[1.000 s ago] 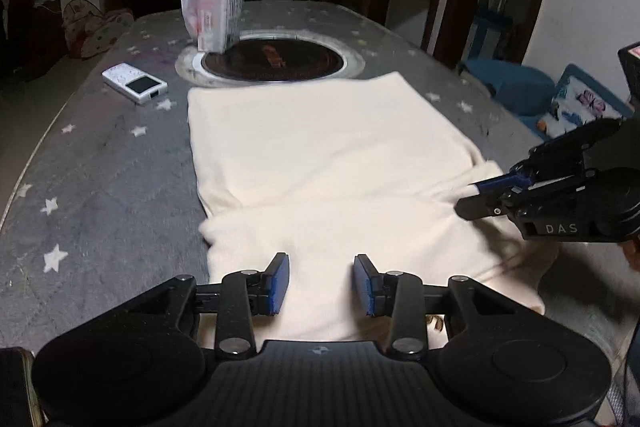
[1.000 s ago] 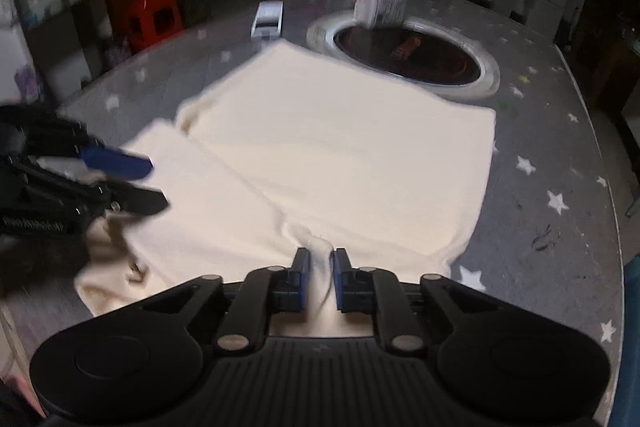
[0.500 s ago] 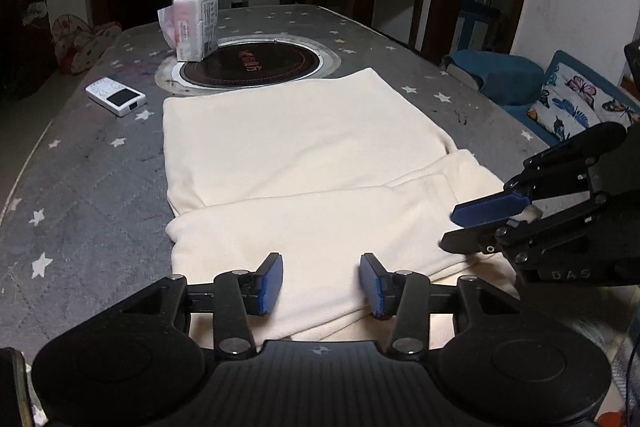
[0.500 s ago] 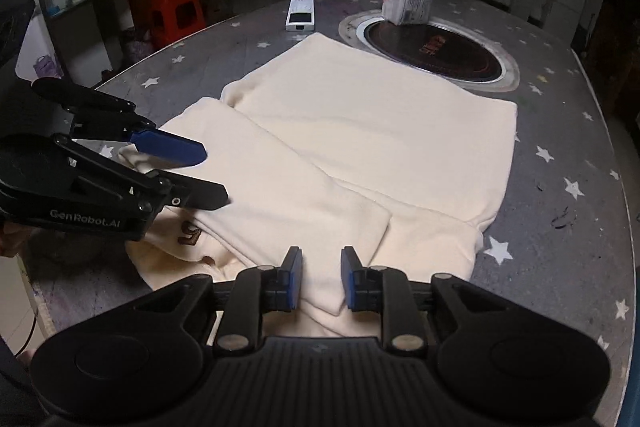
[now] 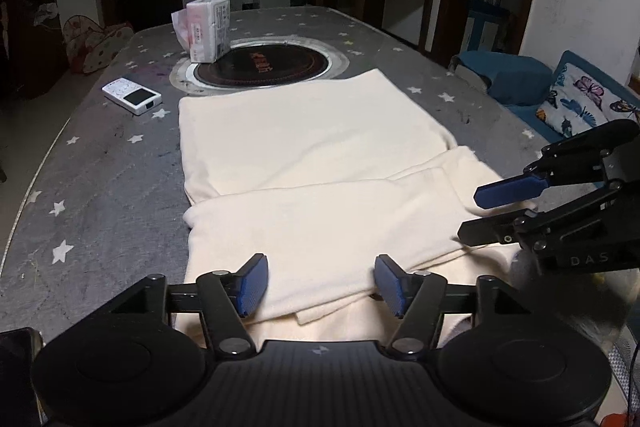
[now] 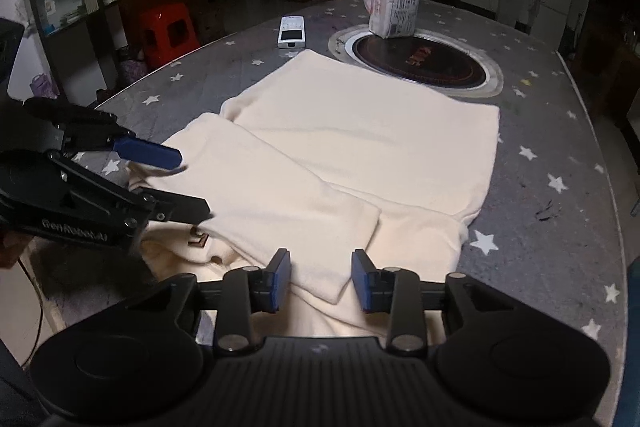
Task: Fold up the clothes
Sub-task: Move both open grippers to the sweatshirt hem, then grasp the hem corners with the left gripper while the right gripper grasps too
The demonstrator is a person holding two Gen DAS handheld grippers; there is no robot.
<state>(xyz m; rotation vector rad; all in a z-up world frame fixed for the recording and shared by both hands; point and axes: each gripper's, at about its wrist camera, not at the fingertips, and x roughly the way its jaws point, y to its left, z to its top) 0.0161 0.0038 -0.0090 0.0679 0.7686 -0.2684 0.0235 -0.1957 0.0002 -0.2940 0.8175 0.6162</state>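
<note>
1. The cream garment (image 5: 320, 163) lies flat on the starred table (image 5: 100, 187), just in front of the round hotplate (image 5: 260, 67), its near part folded over.
2. The left gripper (image 5: 320, 283) hangs over the garment's near edge, jaws spread wide, holding nothing.
3. The right gripper (image 6: 320, 279) is likewise open and empty.
4. A remote (image 5: 132, 96) and a tissue pack (image 5: 206, 29) sit beside the hotplate.

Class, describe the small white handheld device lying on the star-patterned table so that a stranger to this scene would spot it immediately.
Start at the large grey star-patterned table and find the round black cooktop with a silver ring set into it. Beside that ring, past the corner of the cream folded garment, lies the small white handheld device. It lies flat with a dark screen, whereas the nearby white plastic-wrapped pack stands upright.
</note>
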